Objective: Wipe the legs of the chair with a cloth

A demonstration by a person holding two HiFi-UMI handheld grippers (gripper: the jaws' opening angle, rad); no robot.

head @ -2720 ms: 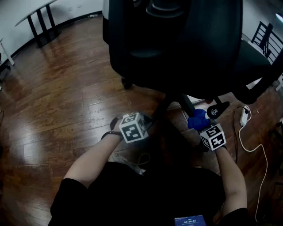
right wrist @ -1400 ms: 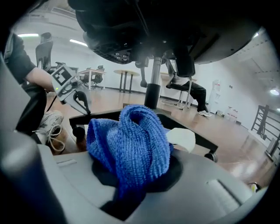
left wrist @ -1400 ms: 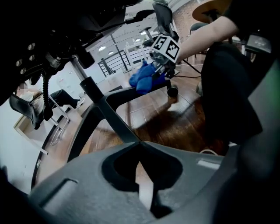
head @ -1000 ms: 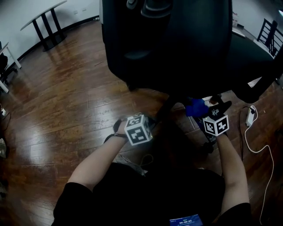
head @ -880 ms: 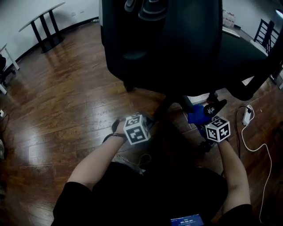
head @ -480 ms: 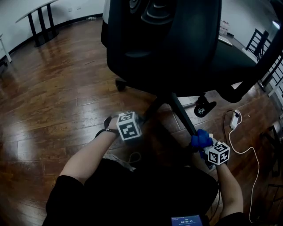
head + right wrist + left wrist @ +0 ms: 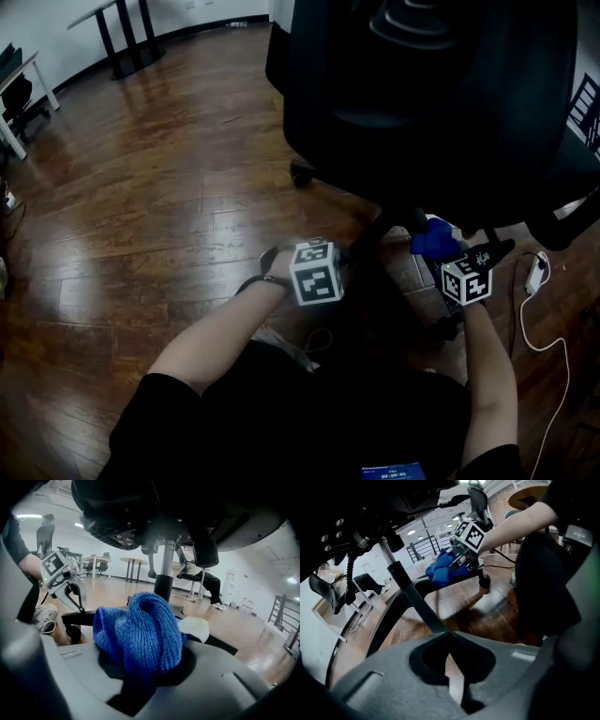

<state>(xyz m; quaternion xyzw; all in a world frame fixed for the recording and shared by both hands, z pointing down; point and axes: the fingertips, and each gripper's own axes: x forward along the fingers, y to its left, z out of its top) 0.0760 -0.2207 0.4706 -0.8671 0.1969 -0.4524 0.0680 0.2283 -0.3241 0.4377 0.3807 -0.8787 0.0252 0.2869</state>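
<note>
Right gripper (image 7: 442, 255) w/ blue cloth (image 7: 431, 242) pinched in its fingers is back up the chair leg (image 7: 424, 586) near the column (image 7: 165, 564); mid-wipe. Left gripper (image 7: 449, 637) fingers closed, empty. Next, prob.: stroke outward toward caster (image 7: 485, 581).

My bare left forearm (image 7: 220, 333) reaches forward with my left gripper (image 7: 449, 634) angled down, jaws pressed together, while my right forearm (image 7: 487, 366) stretches out alongside, well apart from it, my right gripper (image 7: 145, 660) also pointing downward, jaws clamped on a bunched cloth (image 7: 140, 625).
</note>
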